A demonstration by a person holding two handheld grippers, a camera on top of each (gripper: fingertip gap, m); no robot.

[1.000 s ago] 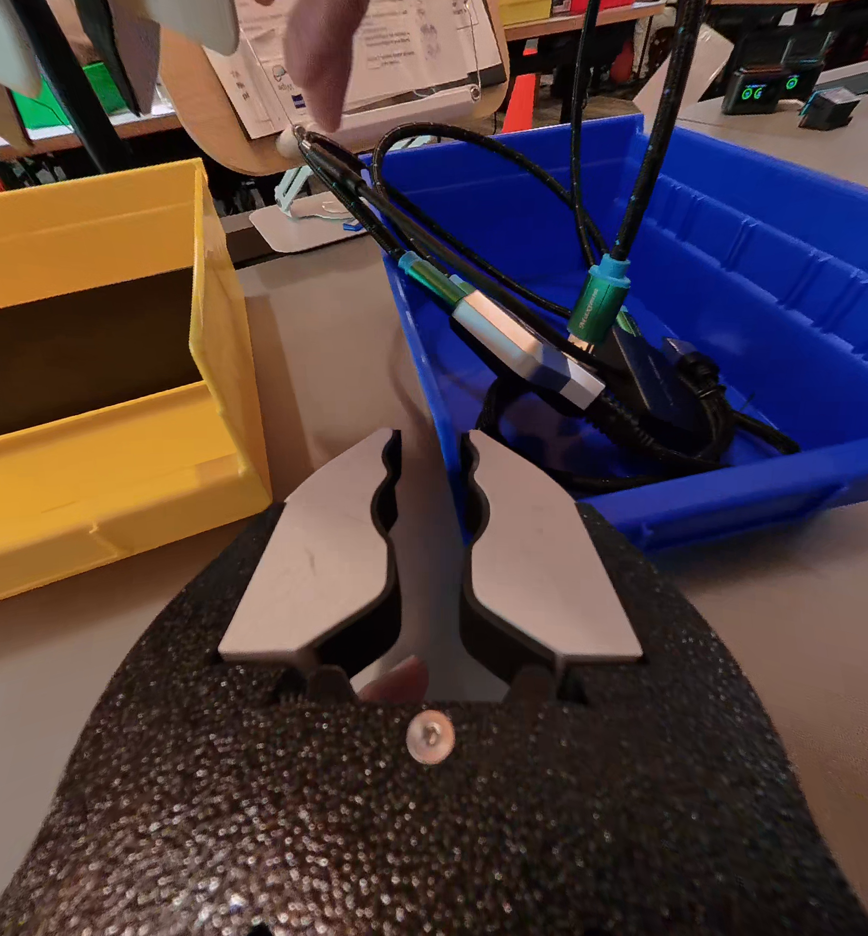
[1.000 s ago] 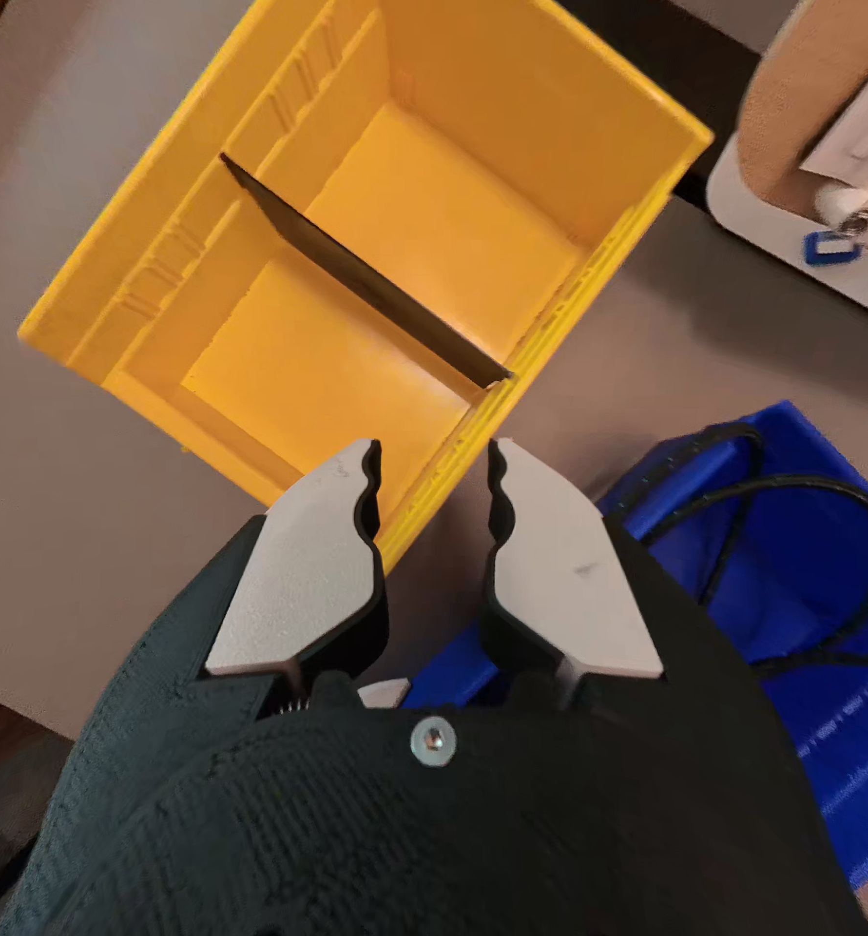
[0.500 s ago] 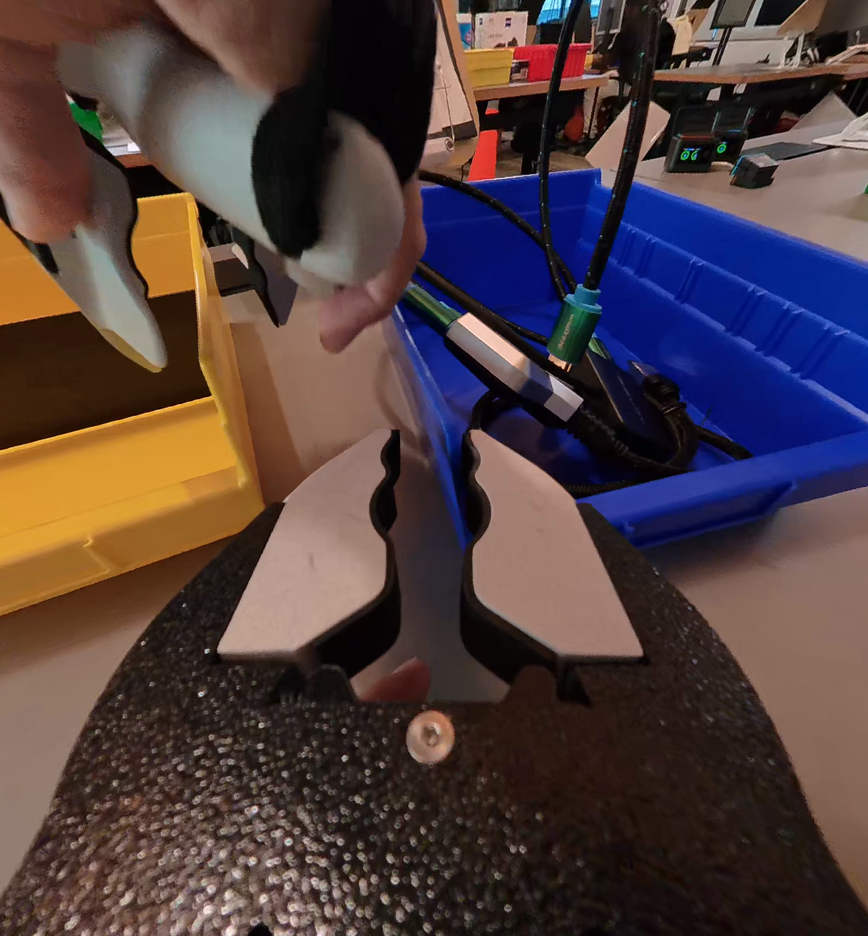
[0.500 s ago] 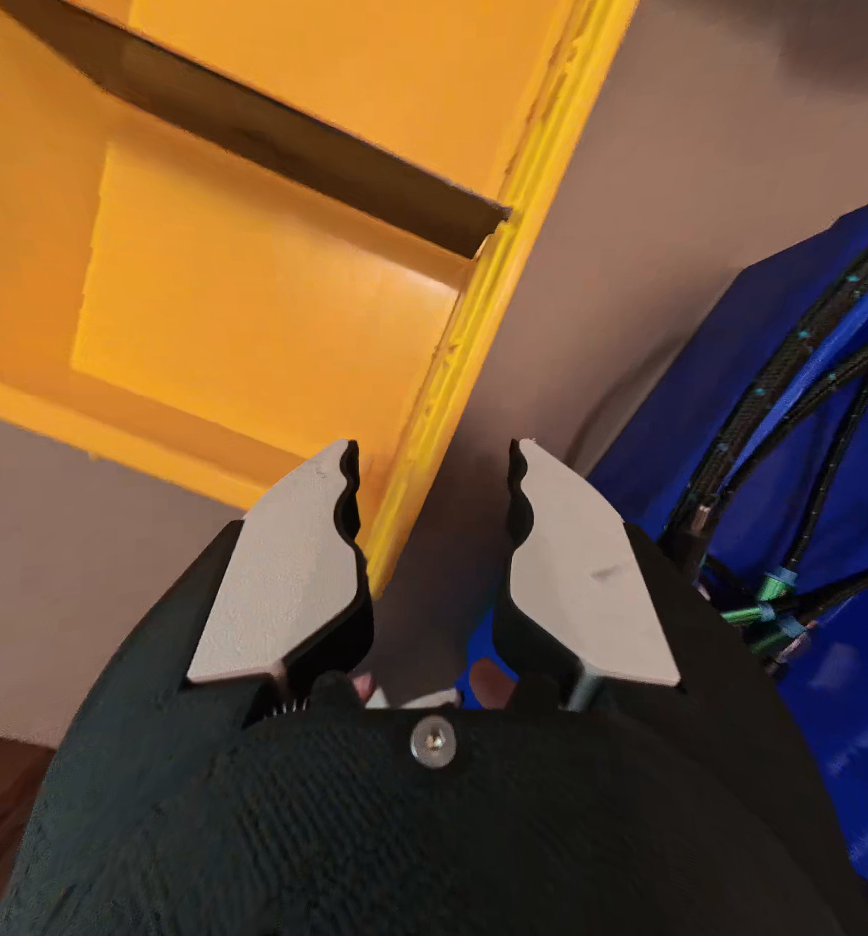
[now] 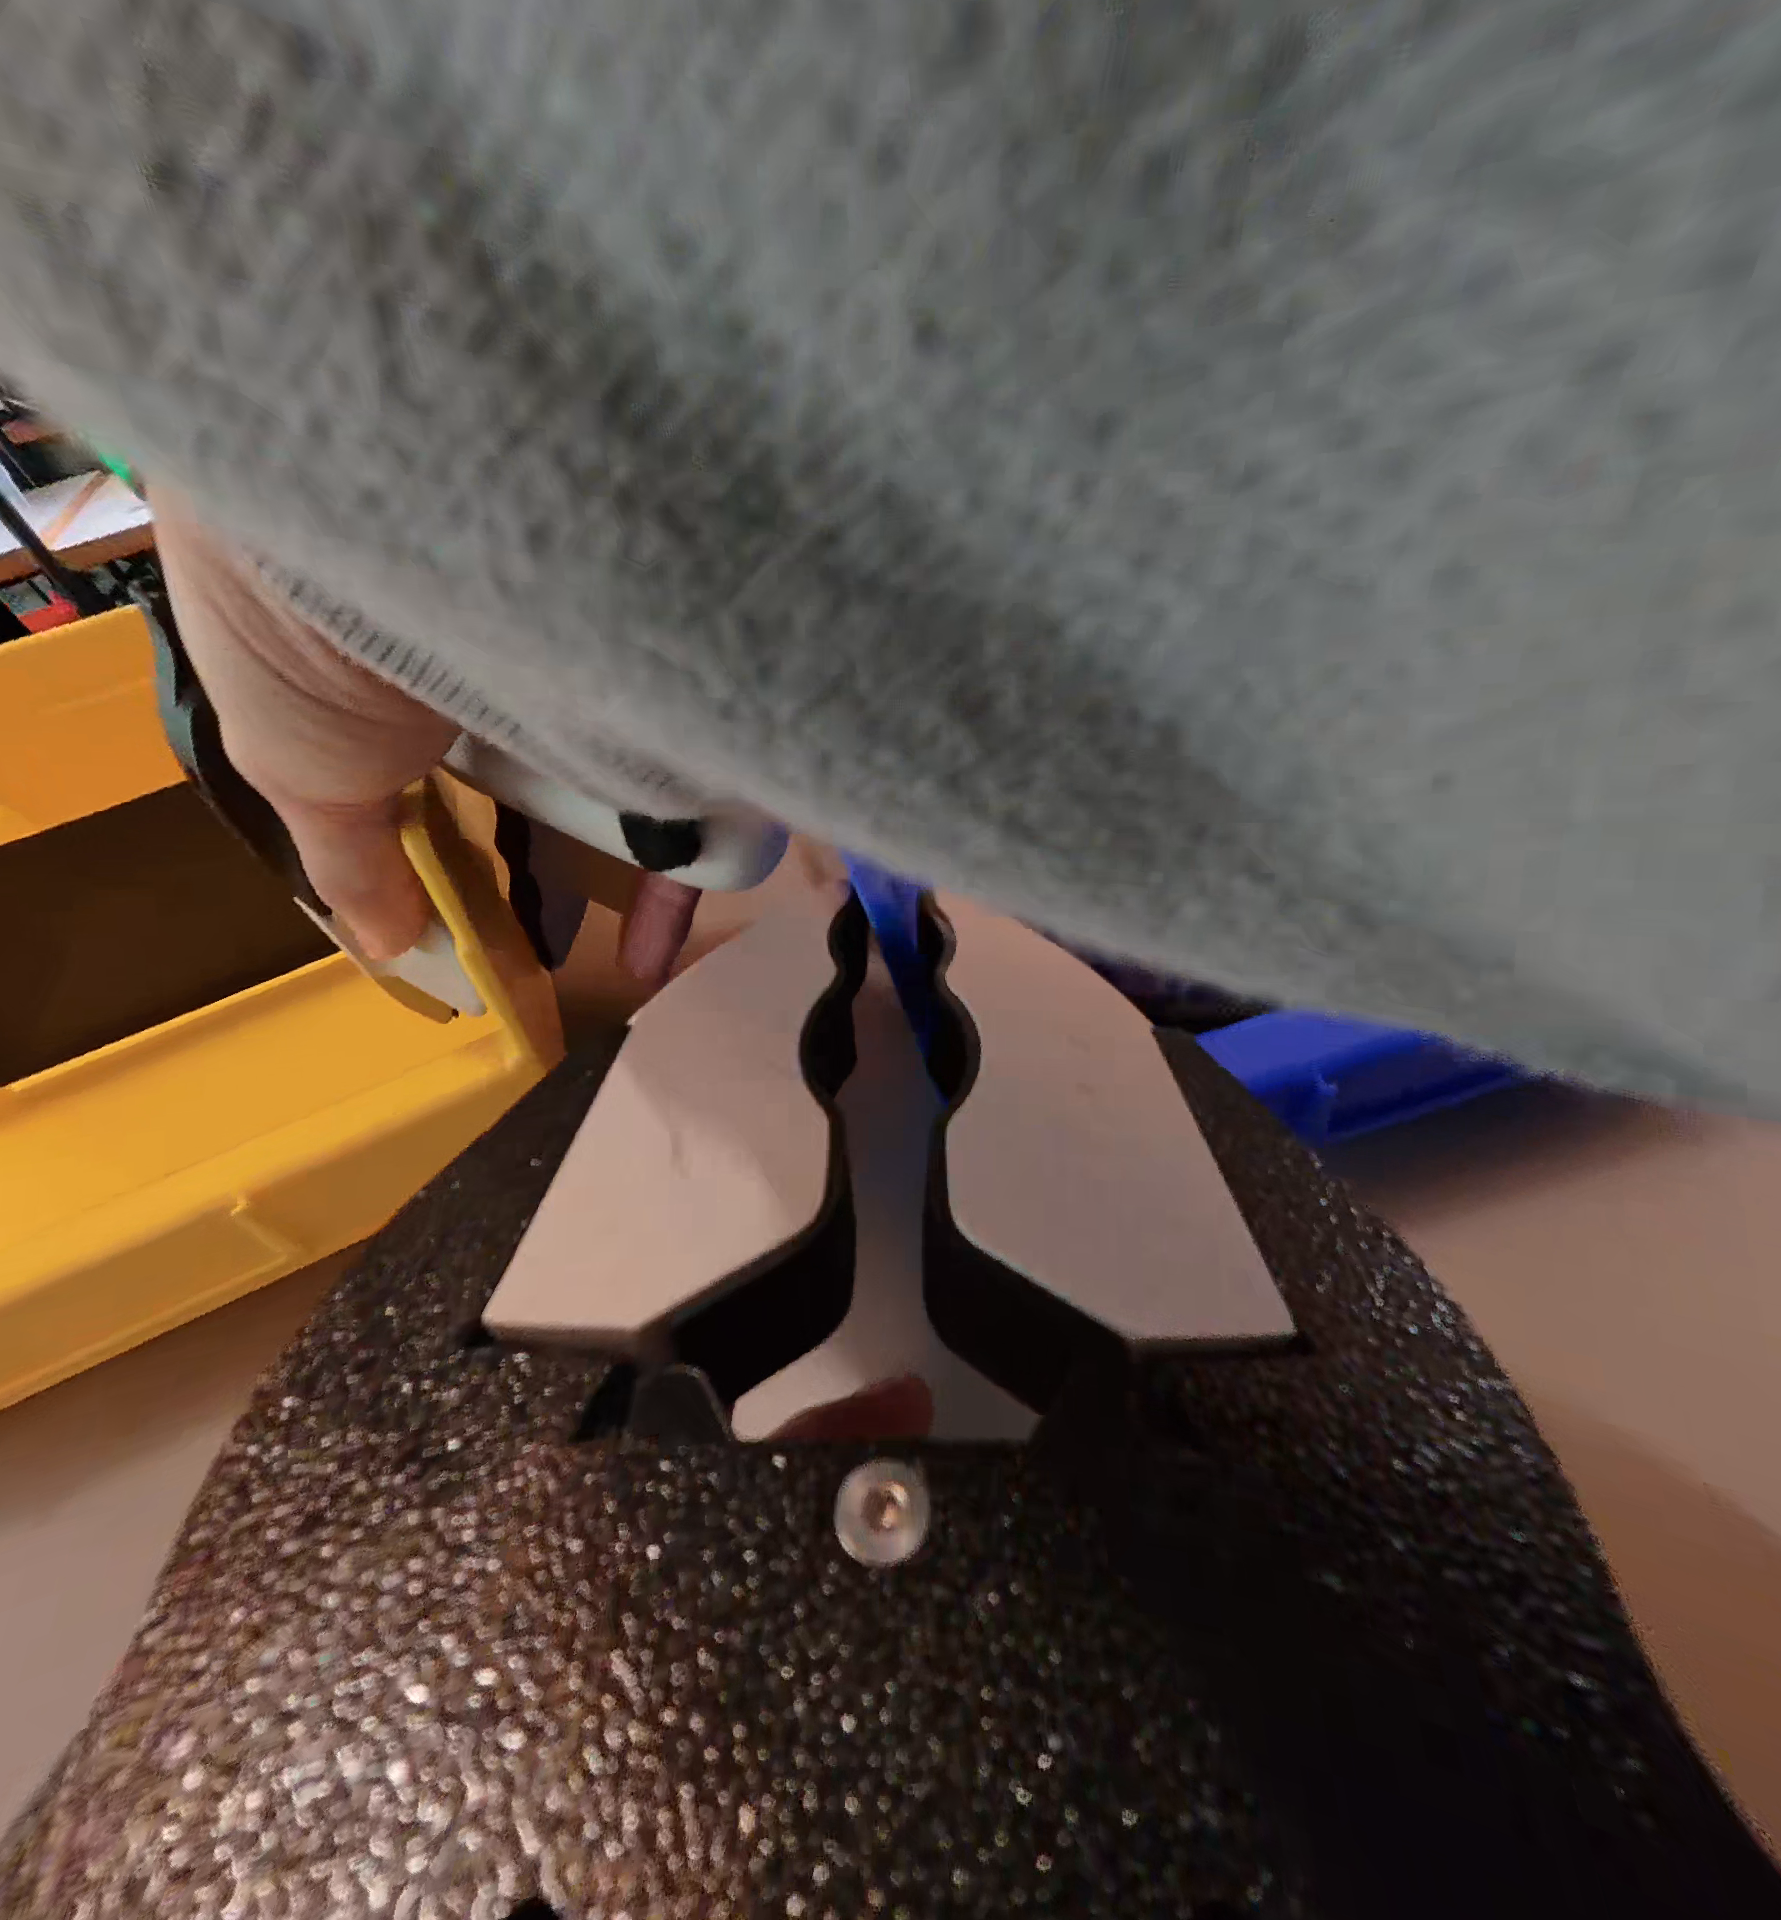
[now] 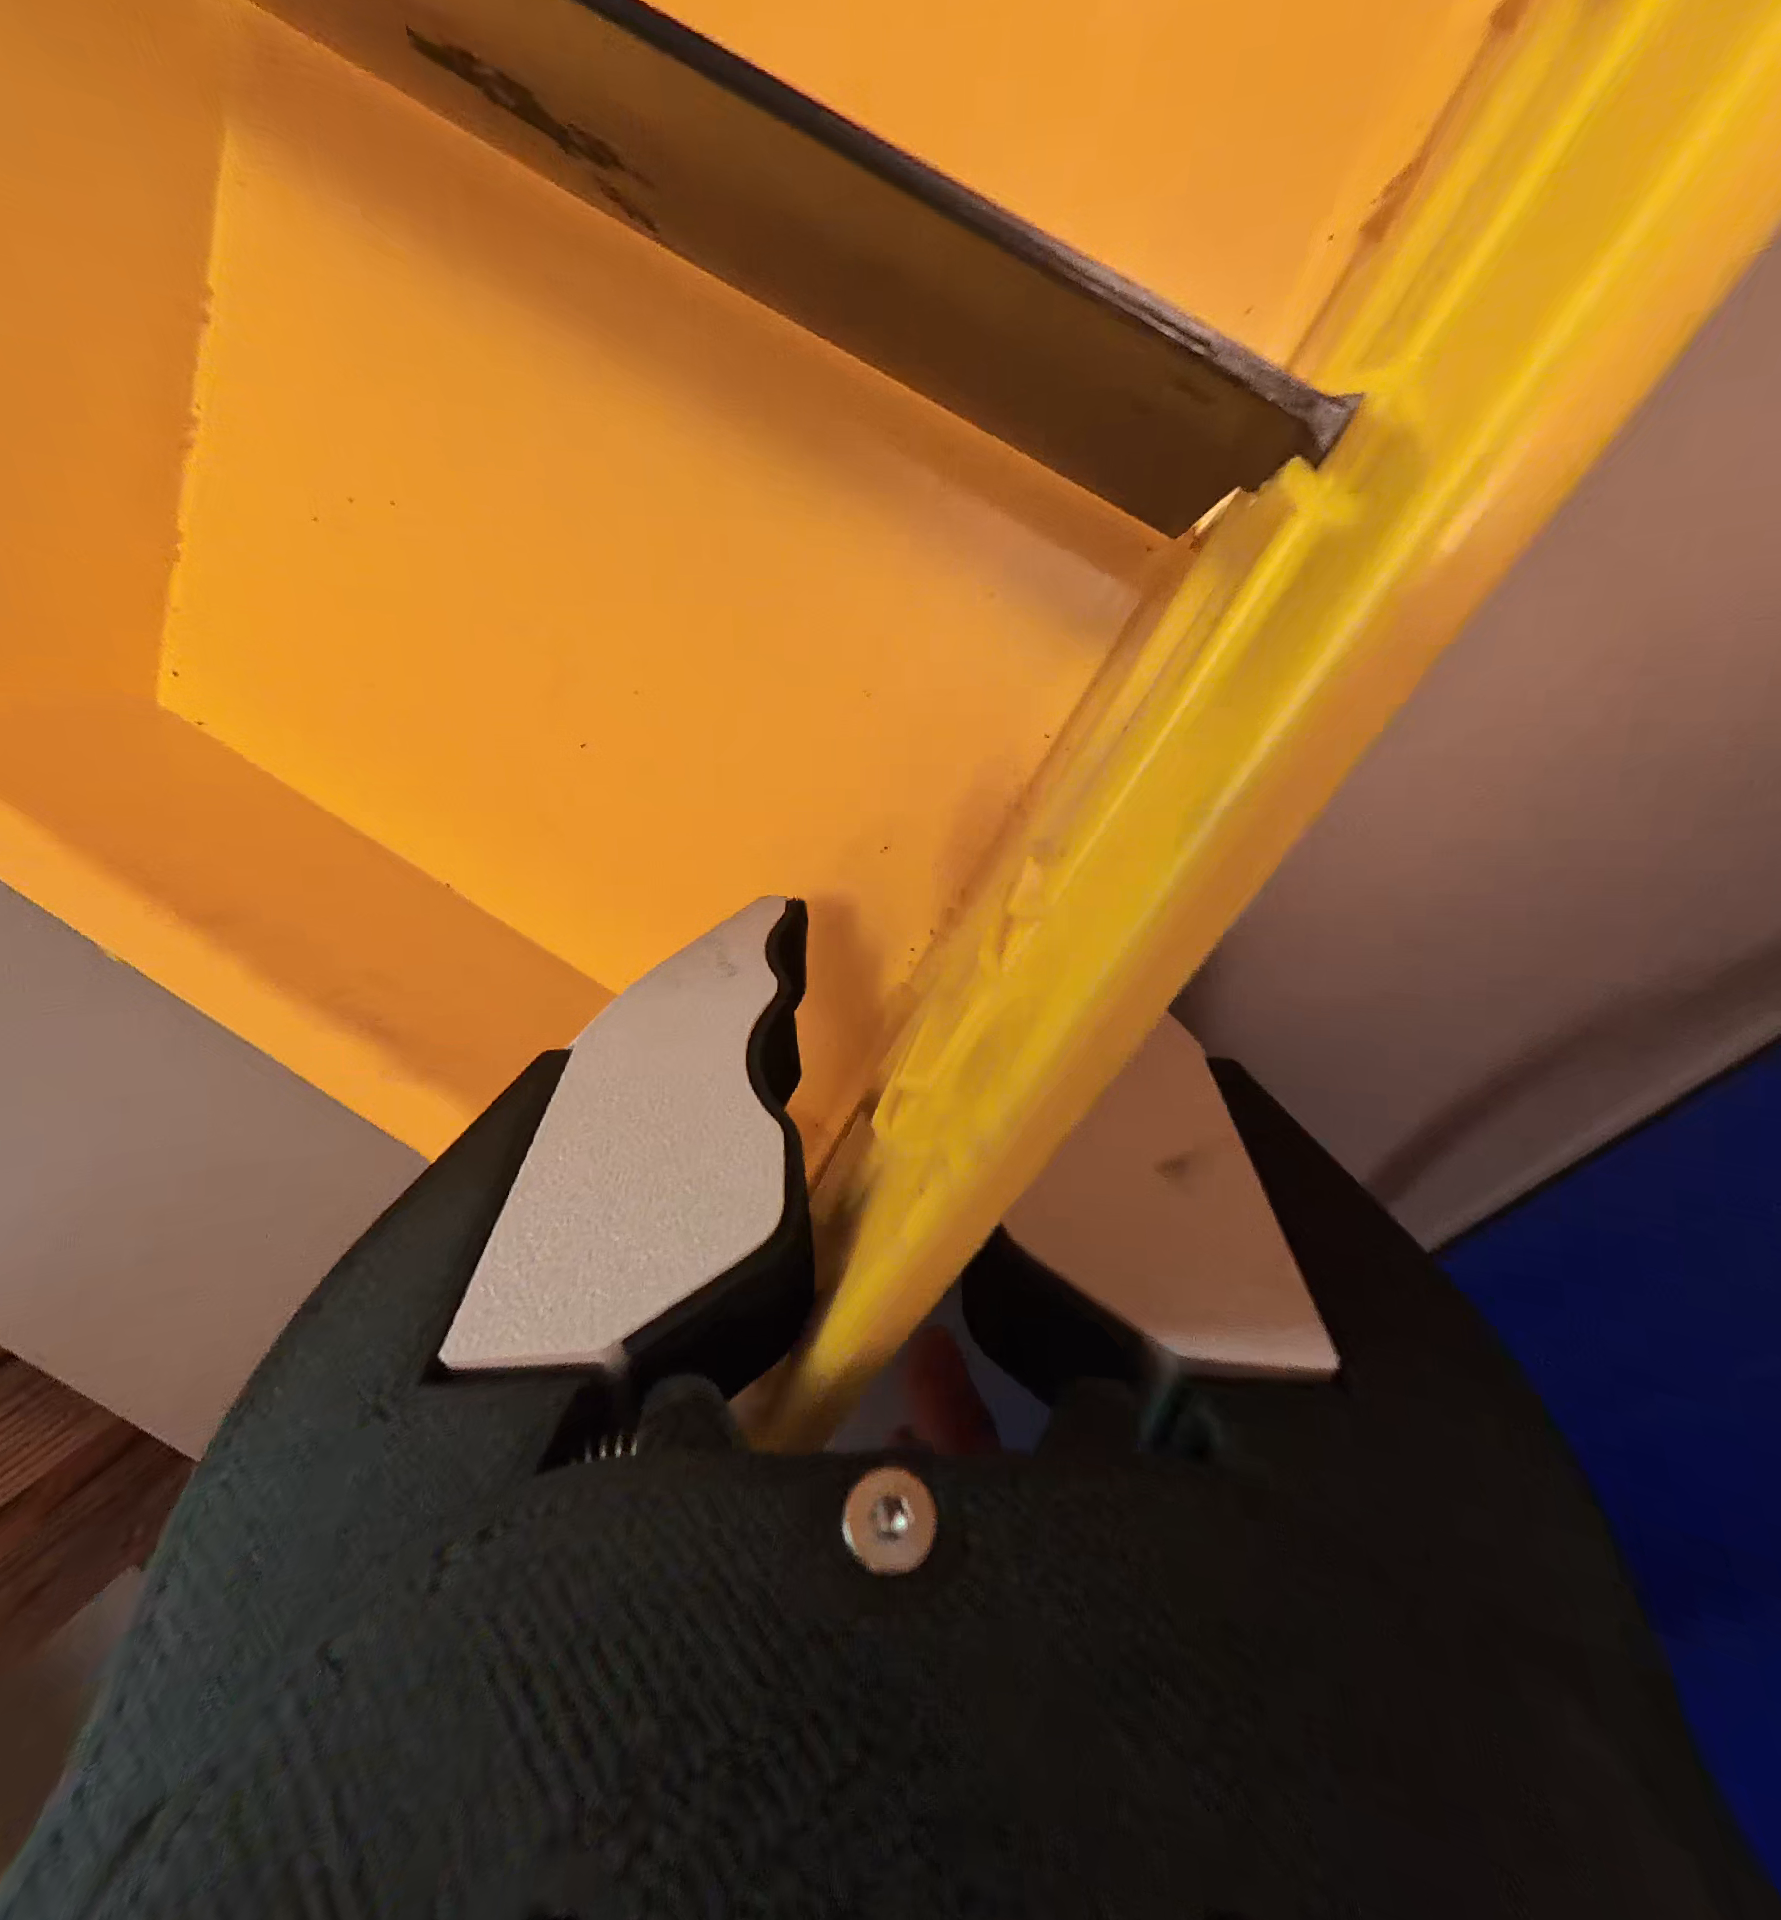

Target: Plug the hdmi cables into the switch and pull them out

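The hdmi cables and the switch are hidden behind a grey sleeve (image 5: pixel 969 416) that fills the top of the left wrist view. My left gripper (image 5: pixel 886 925) has its fingers close together, with the front left corner wall of the blue bin (image 5: pixel 1333 1070) between the tips. My right gripper (image 6: pixel 979 977) straddles the right side wall (image 6: pixel 1281 623) of the yellow bin (image 6: pixel 553 520), with the pads pressed on it near the front corner. It also shows in the left wrist view (image 5: pixel 470 935), held by a hand (image 5: pixel 314 748).
The yellow bin (image 5: pixel 138 1143) has a dark divider (image 6: pixel 917 291) across its middle and nothing visible inside. The blue bin (image 6: pixel 1644 1403) stands just right of it, with a strip of grey table (image 6: pixel 1540 727) between them. The table (image 5: pixel 1592 1299) runs on to the right.
My right gripper has come down onto the yellow bin's side wall and its fingers have narrowed on it. The sleeve now covers the cables in the left wrist view. My left gripper has stayed put.
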